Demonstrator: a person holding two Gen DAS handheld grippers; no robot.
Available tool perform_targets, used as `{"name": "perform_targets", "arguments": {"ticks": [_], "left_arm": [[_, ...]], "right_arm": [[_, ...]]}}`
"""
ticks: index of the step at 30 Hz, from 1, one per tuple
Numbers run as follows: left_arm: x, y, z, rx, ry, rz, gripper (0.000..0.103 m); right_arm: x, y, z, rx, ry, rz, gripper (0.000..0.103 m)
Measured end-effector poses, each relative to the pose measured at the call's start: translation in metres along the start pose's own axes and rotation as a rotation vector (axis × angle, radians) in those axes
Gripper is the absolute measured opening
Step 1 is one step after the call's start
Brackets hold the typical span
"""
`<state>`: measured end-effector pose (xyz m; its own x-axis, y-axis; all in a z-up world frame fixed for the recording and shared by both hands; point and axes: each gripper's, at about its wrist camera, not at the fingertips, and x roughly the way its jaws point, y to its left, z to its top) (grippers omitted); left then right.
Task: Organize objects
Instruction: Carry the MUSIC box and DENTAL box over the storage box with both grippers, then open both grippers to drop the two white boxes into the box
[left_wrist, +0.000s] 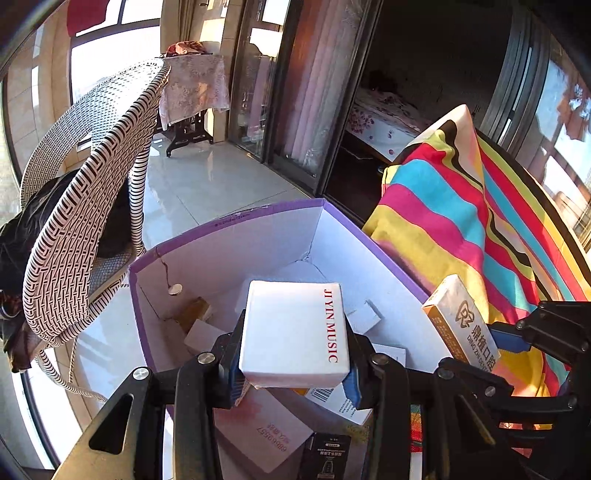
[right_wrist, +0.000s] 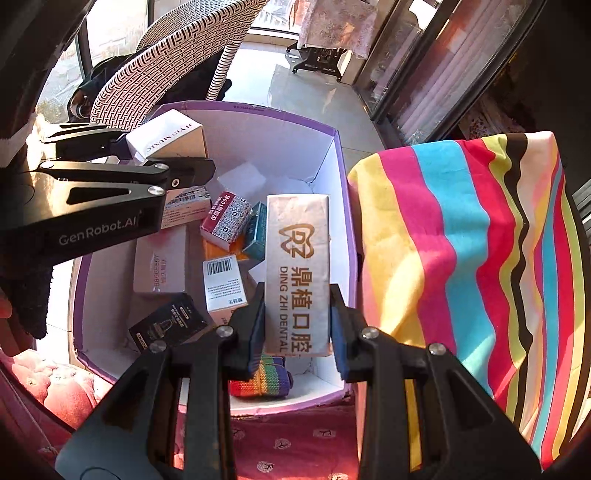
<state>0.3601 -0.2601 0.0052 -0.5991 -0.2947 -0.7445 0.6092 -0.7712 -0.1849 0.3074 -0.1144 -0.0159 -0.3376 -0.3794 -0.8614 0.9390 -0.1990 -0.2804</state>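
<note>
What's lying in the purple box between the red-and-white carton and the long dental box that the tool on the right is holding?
A small teal carton sits between the red-and-white carton and the dental box, partly behind the dental box's left edge. The right wrist view shows this.

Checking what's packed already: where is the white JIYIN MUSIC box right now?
The JIYIN MUSIC box is held in the left gripper, above the open purple storage box.

A: White "JI YIN MUSIC" box is held above the purple-rimmed box.

B: Yep, and the long "DING ZHI DENTAL" carton is held over it too, other small packs piled inside.
</note>
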Motion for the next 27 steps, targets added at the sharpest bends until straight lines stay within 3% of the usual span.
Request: {"name": "perform_targets", "arguments": {"ticks": [16,20,22,24,27], "left_arm": [[-0.008,0.015,0.0,-0.018,0.008,0.075,0.043],[-0.023,0.015,0.003,-0.035,-0.026,0.045,0.045],[-0.032,0.012,0.007,-0.023,-0.058,0.04,0.058],[-0.045,0.007,0.009,0.003,-0.111,0.064,0.086],[-0.064,0.001,0.012,0.053,-0.184,0.092,0.089]], "right_arm": [[0.007,0.026,0.011,-0.066,-0.02,0.04,0.035],[-0.001,0.019,0.008,-0.026,-0.053,0.083,0.036],[-0.006,0.012,0.008,0.01,-0.07,0.104,0.045],[-0.013,0.002,0.006,0.061,-0.096,0.098,0.067],[-0.018,-0.012,0.002,0.132,-0.105,0.113,0.074]]}}
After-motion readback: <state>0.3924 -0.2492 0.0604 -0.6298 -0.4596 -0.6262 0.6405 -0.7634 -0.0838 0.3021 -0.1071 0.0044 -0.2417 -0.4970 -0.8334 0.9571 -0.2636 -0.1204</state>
